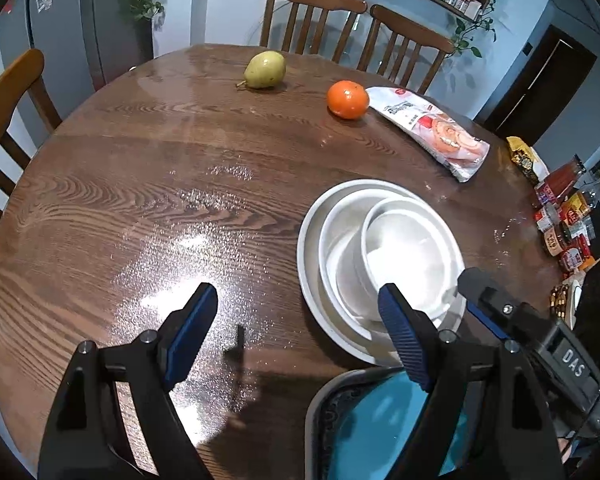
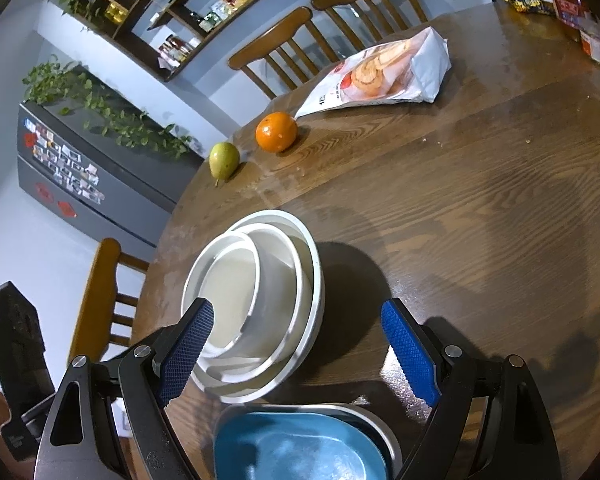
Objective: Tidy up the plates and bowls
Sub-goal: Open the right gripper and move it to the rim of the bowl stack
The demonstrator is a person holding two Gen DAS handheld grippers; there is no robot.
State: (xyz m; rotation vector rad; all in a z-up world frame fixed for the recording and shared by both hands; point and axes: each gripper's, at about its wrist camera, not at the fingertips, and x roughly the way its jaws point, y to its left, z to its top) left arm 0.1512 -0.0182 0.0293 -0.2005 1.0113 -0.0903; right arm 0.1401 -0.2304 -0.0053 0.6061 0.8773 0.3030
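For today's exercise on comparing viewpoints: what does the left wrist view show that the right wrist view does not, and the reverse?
Only the left wrist view shows the right gripper beside the nested white ceramic bowls, and the cluster of red-labelled jars and packets at the round wooden table's edge.

Only the right wrist view shows the dark refrigerator's full magnet-covered front and the trailing green plant on top of it.

Both show the bowls, blue dish, green pear, orange, white biscuit bag and wooden chairs.
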